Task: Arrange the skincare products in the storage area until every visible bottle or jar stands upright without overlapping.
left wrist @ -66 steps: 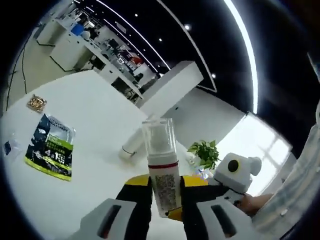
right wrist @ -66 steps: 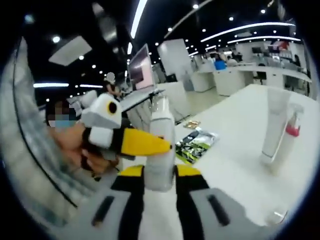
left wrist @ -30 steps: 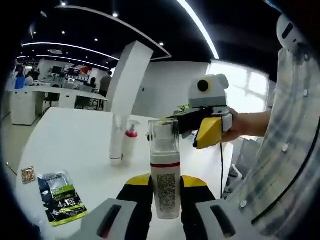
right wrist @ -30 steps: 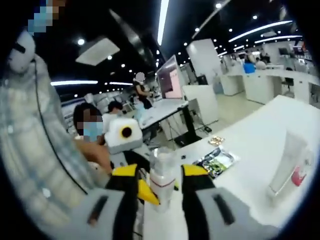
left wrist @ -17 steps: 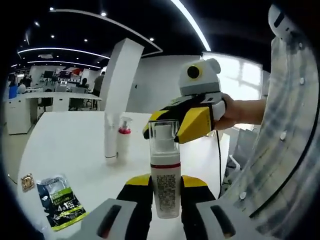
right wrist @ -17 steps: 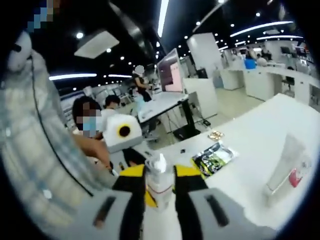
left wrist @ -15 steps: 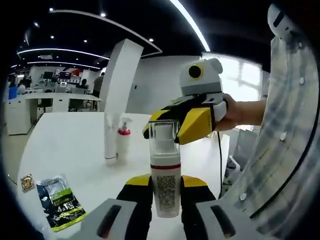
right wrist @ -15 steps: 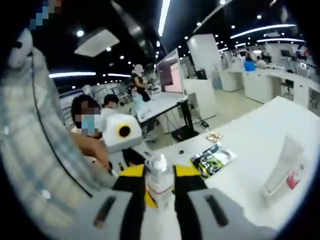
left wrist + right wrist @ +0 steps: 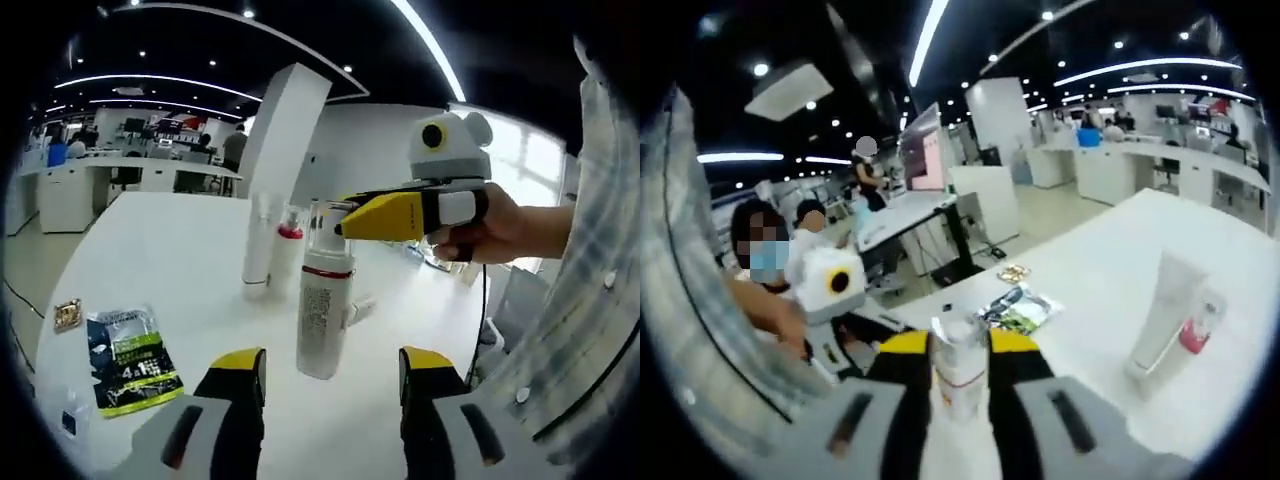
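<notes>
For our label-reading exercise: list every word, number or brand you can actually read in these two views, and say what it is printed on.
"4" in large print, with unclear characters beside it: on the green sachet lying on the table.
Pump bottle: a block of fine print, too small to read.
White tube: no readable text.
</notes>
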{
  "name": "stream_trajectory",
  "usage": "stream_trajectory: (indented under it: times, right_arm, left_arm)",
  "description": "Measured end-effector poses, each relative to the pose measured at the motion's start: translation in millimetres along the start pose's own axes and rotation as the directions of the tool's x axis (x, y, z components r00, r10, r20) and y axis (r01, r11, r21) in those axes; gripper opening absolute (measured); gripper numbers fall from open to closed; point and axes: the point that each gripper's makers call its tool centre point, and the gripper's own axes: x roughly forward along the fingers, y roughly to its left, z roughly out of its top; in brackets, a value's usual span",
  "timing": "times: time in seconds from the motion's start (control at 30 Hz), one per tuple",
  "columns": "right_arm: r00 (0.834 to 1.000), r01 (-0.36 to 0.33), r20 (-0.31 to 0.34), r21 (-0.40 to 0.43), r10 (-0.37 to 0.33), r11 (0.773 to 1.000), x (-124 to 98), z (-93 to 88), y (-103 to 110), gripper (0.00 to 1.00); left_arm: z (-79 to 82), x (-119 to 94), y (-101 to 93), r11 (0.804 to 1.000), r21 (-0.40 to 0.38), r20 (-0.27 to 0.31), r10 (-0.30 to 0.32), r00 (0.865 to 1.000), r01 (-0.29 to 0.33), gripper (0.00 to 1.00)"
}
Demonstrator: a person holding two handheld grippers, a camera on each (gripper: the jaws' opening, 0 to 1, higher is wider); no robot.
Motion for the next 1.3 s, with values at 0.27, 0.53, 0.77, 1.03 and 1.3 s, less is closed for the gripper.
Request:
stream_trajectory:
  times: [0.27,0.53,0.77,1.03,1.3]
  right_arm:
    - [0.986,0.156,0.062,0.012,-0.157,0.988,4.7,-5.6,-60.3,0.18]
    - [0.970,0.238,0.045,-0.008,-0.238,0.971,3.6,-20.3,-99.1,0.18]
    - [0.965,0.259,0.046,0.014,-0.259,0.966,2.2,-20.5,-109.7,0.18]
    - [0.957,0.286,0.053,-0.013,-0.285,0.958,-5.5,-9.0,-102.3,0.18]
    - [0.954,0.291,0.075,-0.014,-0.290,0.957,-20.7,-4.6,-94.1,0.18]
  left_arm:
    - [-10.5,-22.8,12.9,0.991,-0.052,0.042,0.130,0.991,-0.127,0.47]
    - [-26.7,-41.2,19.8,0.963,-0.164,0.009,0.217,0.976,-0.213,0.55]
    - [-28.5,-52.6,15.9,0.942,-0.258,0.011,0.225,0.974,-0.215,0.54]
    - [-24.7,-40.8,-5.0,0.948,-0.271,0.062,0.190,0.980,-0.166,0.65]
    - [-11.3,-37.4,-17.2,0.959,-0.224,0.065,0.191,0.979,-0.173,0.73]
